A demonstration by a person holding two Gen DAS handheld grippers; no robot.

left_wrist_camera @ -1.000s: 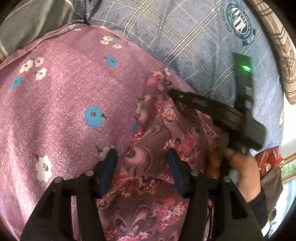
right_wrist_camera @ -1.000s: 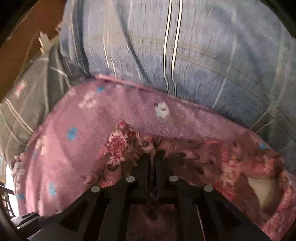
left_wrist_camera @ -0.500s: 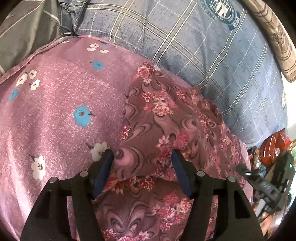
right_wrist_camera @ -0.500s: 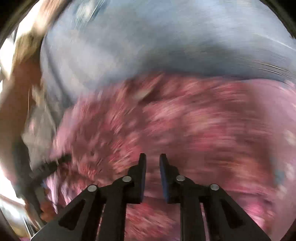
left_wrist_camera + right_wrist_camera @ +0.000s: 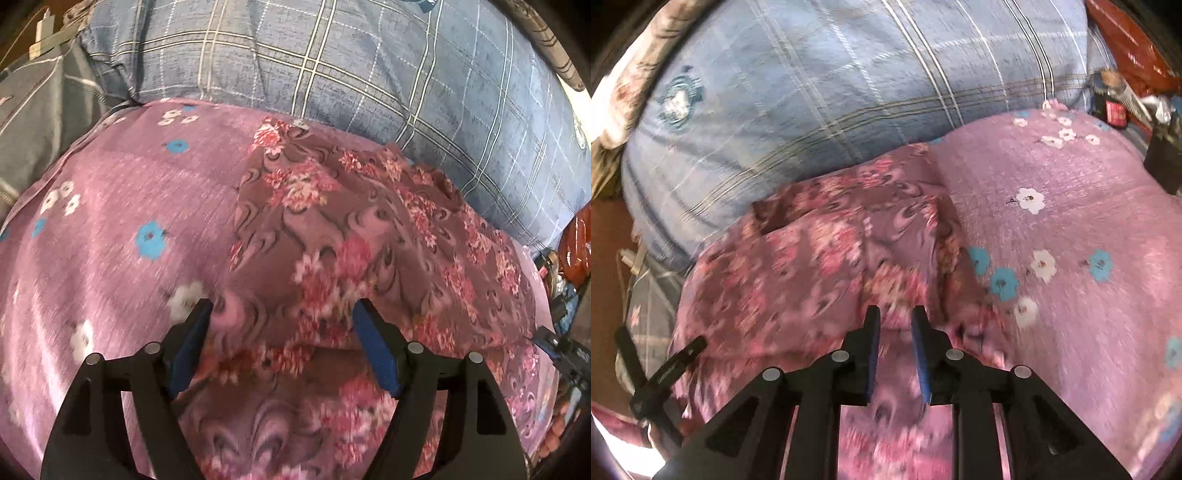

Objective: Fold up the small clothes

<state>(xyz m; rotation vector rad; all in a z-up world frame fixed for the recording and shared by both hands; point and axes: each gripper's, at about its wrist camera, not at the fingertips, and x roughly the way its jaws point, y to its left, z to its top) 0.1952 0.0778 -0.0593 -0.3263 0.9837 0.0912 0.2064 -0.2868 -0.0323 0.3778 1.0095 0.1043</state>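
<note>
Clothes first: the flowered garment [image 5: 332, 236] lies half-folded on the pink sheet [image 5: 122, 206], just ahead of both my tools. It looks light, limp and likely to slide, so I'd pinch a doubled hem or corner. My left gripper [image 5: 280, 343] has just been spreading its jaws, cloth between but unpressed. My right gripper [image 5: 895, 350] stands narrowly apart, seemingly empty through the blur. Beyond, the blue checked pillow [image 5: 351, 62] crowds the far edge.

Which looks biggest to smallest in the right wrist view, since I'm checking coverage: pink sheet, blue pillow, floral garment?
1. Pink sheet and blue pillow: alike in spread, and the fisheye makes ranking them unsure.
2. Floral garment: smallest, though it lies nearest the camera.
</note>
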